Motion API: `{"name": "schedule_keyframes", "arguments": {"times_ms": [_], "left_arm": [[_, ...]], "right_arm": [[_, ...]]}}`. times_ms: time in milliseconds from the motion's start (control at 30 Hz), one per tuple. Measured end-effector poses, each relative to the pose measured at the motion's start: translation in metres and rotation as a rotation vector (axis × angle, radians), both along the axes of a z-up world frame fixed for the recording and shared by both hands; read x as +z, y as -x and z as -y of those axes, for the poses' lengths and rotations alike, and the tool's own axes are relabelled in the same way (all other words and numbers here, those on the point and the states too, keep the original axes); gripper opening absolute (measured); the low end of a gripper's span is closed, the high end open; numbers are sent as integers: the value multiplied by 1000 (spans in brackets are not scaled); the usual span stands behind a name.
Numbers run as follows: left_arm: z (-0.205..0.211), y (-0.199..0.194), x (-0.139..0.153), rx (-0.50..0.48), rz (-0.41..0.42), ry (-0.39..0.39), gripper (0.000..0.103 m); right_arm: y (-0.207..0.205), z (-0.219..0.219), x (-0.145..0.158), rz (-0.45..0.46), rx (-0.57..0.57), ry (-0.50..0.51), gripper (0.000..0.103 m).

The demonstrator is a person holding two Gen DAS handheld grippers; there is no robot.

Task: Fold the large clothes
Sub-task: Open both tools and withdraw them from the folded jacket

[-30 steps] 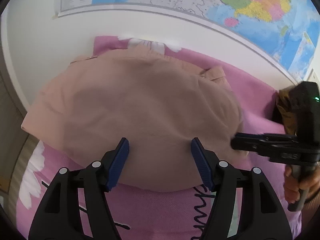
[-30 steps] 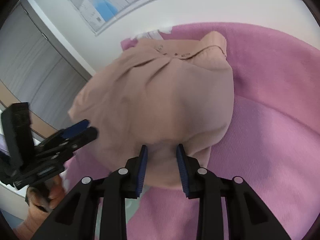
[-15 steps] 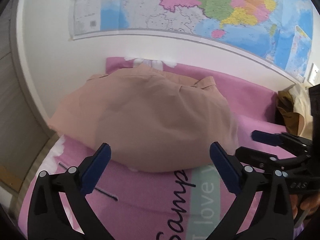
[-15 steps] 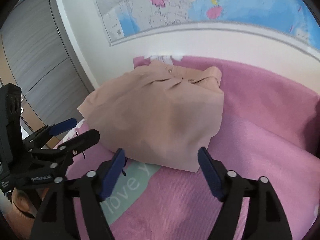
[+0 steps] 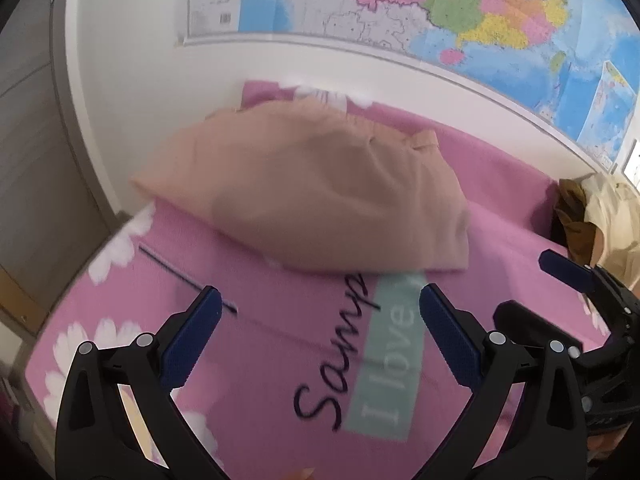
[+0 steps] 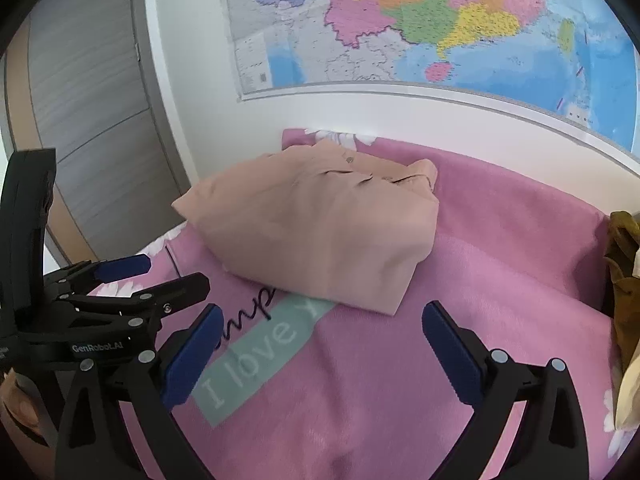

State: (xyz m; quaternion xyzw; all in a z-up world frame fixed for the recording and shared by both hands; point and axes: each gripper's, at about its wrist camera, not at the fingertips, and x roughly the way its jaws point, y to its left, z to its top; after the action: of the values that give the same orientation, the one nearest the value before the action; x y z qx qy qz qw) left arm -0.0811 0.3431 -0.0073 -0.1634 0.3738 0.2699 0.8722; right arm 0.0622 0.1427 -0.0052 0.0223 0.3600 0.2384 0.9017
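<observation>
The pink blanket [image 6: 500, 280] carries the folded tan garment [image 6: 320, 236] near its far edge, below the wall map [image 6: 420, 20]. It looks finished, so the left gripper [image 5: 320, 336] and right gripper [image 6: 320, 352] hover splayed, gripping nothing. Other clothes [image 6: 624, 280] crowd the right edge.

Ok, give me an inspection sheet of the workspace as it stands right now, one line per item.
Surface: pink blanket with white flowers and an "I love" label, lying against the wall.
Job's things: tan garment folded into a compact bundle on the blanket, touched by neither gripper.
Clutter: pile of brown and cream clothes at the blanket's right edge.
Grippers: left gripper open, empty; right gripper open, empty; both short of the bundle.
Cables: nothing seen.
Surroundings: colourful wall map above; grey cabinet doors at left.
</observation>
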Motion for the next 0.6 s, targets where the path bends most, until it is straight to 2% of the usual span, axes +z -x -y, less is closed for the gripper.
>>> {"name": "schedule_keyframes", "arguments": {"times_ms": [100, 233, 600], "left_arm": [[4, 10, -1, 23, -4, 10, 98], [14, 24, 4, 49, 15, -27, 98], [43, 40, 20, 32, 57, -102, 98]], "right_arm": [[9, 0, -2, -5, 4, 0, 97], [22, 2, -4, -5, -3, -5, 97], [52, 5, 1, 13, 9, 1, 97]]}}
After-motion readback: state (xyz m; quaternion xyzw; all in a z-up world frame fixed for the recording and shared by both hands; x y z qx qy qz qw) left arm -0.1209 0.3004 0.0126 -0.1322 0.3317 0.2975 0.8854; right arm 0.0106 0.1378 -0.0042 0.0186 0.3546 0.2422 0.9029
